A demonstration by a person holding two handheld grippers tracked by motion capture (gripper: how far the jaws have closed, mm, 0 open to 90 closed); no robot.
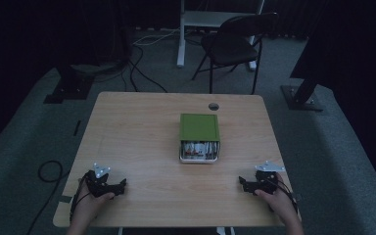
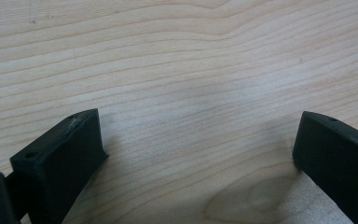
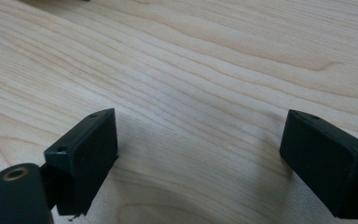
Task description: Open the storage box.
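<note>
Dim room, dark curtains at the back, grey carpet. Light wood table (image 1: 142,147) in the middle of the high view, with a round cable hole (image 1: 214,106) near its far edge.

Left tool (image 1: 122,183): rests on the table at the near left corner, held in the person's left hand (image 1: 89,203). In the left gripper view its jaws stand wide apart, bare wood grain between them, nothing gripped.

Box (image 1: 199,137): sits slightly right of table centre, well apart from both tools. Green lid or top, roughly square, over a pale lower tray. The near side is open and shows a row of small items with red and white markings; too small to identify.

Right tool (image 1: 243,182): rests on the table at the near right corner, held in the right hand (image 1: 278,198). In the right gripper view its jaws are likewise spread wide with only table surface between them, holding nothing.

Surroundings: black cables (image 1: 142,68) trail on the floor beyond the far left of the table; a dark folding chair (image 1: 235,44) stands behind it, beside a white frame leg (image 1: 181,39). Nothing lies between either tool and the box.
</note>
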